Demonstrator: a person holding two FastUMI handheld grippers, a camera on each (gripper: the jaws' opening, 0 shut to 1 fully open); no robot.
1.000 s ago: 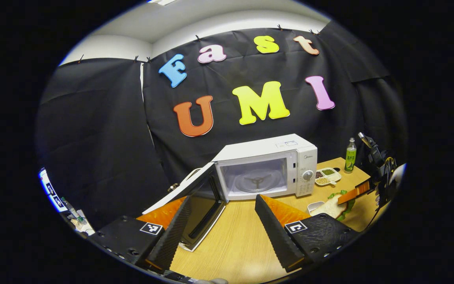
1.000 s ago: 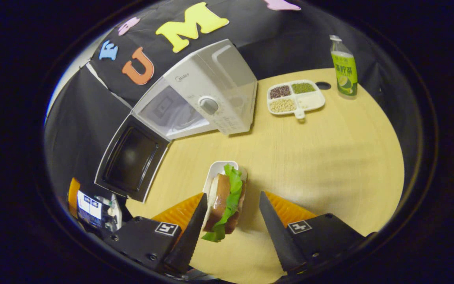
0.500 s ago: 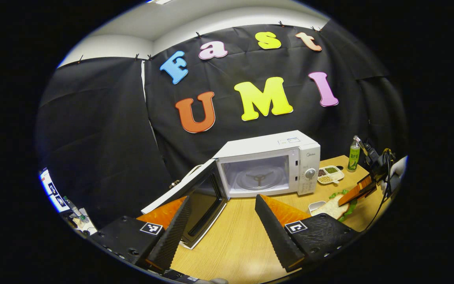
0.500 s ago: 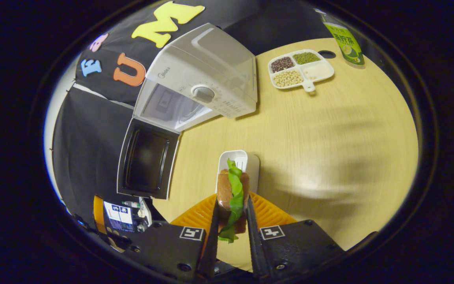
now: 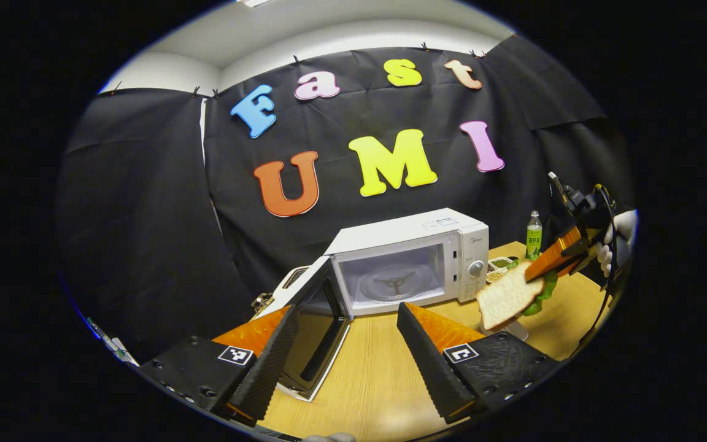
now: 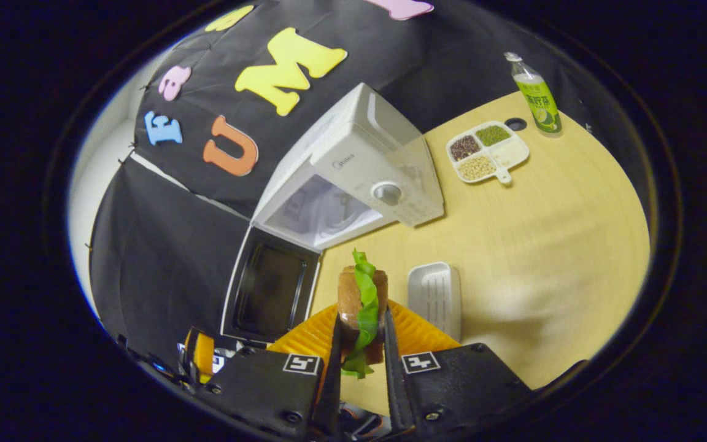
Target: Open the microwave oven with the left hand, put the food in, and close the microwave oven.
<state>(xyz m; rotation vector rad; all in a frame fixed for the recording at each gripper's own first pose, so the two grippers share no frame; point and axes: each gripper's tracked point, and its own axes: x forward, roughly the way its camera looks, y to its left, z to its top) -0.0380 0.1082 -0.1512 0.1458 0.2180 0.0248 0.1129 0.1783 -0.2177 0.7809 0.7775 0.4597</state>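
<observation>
right gripper (image 6: pixel 361 344): closed on the sandwich (image 6: pixel 363 301), both fingers pressing its two bread faces; it is held up off the surface (image 6: pixel 544 245), lettuce hanging out at the near end.
same gripper from afar: in the left gripper view the right gripper (image 5: pixel 553 264) sits at the right edge, a gloved hand (image 5: pixel 614 242) behind it, the sandwich (image 5: pixel 507 294) in the air in front of the control panel side of the microwave.
left gripper (image 5: pixel 344 344): open and holding nothing, jaws wide apart, low over the surface (image 5: pixel 366 374) just in front of the door.
white tray (image 6: pixel 436 294): bare, lying on the surface just beside the held sandwich.
microwave (image 6: pixel 353 178): standing on the surface against the black cloth; cavity (image 5: pixel 390 282) in view with its turntable inside.
door (image 5: pixel 313 325): swung wide to the left, so the opening step looks done.
further out: divided dish of beans (image 6: pixel 488 150) and a green bottle (image 6: pixel 534 95) beyond the microwave, well apart from the work.
step in hand: my reading is carrying the food to the cavity.
risk, slip: the grip is on soft bread; a squeeze too light, or a quick swing, could let the filling or a slice slide out.
risk, clip: the sandwich stands tall between the fingers; coming in too high or skewed could catch the cavity frame or the door edge.
risk, door: the left gripper rests close to the door; a nudge could swing it into the path.
</observation>
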